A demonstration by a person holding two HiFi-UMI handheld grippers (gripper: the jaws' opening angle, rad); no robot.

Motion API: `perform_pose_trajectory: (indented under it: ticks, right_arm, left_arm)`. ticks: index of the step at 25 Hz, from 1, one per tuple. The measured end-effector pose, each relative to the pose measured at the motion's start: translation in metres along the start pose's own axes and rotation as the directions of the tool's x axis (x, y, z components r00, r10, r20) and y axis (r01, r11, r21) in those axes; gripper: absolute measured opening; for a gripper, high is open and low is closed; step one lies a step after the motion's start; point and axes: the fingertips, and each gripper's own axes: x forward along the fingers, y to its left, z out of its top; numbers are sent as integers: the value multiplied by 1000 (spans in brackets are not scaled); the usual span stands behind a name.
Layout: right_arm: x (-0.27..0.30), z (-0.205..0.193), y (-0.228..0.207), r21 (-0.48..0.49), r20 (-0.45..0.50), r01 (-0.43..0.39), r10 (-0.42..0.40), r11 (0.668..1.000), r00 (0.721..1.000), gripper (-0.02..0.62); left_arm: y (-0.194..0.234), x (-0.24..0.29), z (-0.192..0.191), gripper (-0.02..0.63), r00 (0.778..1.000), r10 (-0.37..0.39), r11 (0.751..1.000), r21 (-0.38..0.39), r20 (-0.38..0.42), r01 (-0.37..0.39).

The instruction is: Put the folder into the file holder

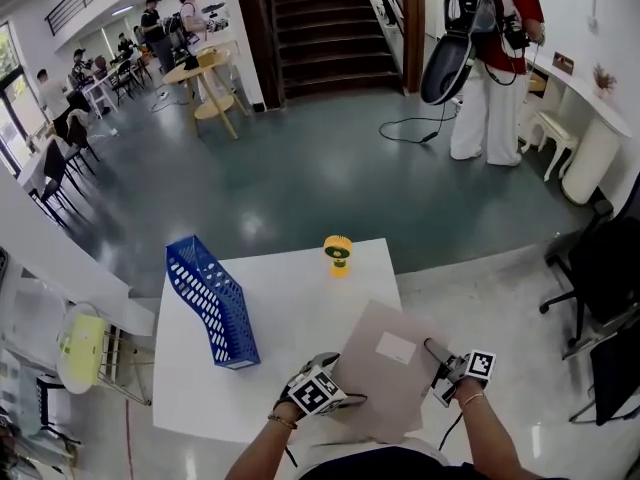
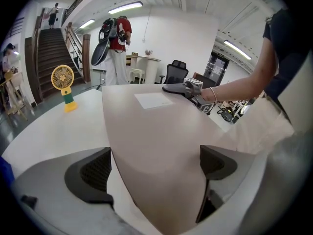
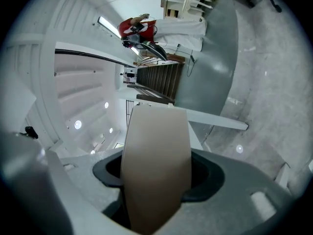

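Left gripper view: the jaws of the left gripper (image 2: 156, 165) stand apart around one corner of the folder (image 2: 161, 126). Those of the right gripper (image 3: 156, 173) are also parted and straddle its far edge. The folder overhangs the table's (image 1: 290, 308) front right corner, well apart from the blue file holder (image 1: 212, 303) by the left edge.

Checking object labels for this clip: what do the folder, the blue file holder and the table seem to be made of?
The folder looks like tan card or kraft paper, matte, with a white label stuck on. The file holder is probably blue plastic, its walls perforated in a grid; coated metal mesh cannot be ruled out. The table has a smooth white top, likely laminate.
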Motion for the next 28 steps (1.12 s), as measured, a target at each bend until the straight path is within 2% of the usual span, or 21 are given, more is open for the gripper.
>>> perform_pose_trajectory:
  ticks: [5,8,11,14,21,28]
  right_arm:
    - [1,-2,15,-44,3,-29,29,999,1000,278]
    - [6,-4,36,-126,8,-64,66,990,998,273]
    - [17,-12,74,-232,-24,-137,135,963,991,270]
    - [27,-24,110,-311,-58,-190,181,931,982,268]
    - [56,-63,184,-493,-113,-235,206,838,972,267]
    - [87,-120,254,-666,-148,-242,193,706,970,265]
  left_arm:
    - [-1,-10,-3,558,998,43,999,-20,46,-43]
    - [5,-17,-10,558,993,89,996,-4,71,-89]
    - [5,-30,-14,558,988,128,991,22,91,-131]
    - [5,-48,-18,558,977,172,984,26,122,-177]
    - [17,-93,-39,558,955,237,971,-3,176,-240]
    - [34,-146,-70,558,938,279,959,0,203,-285]
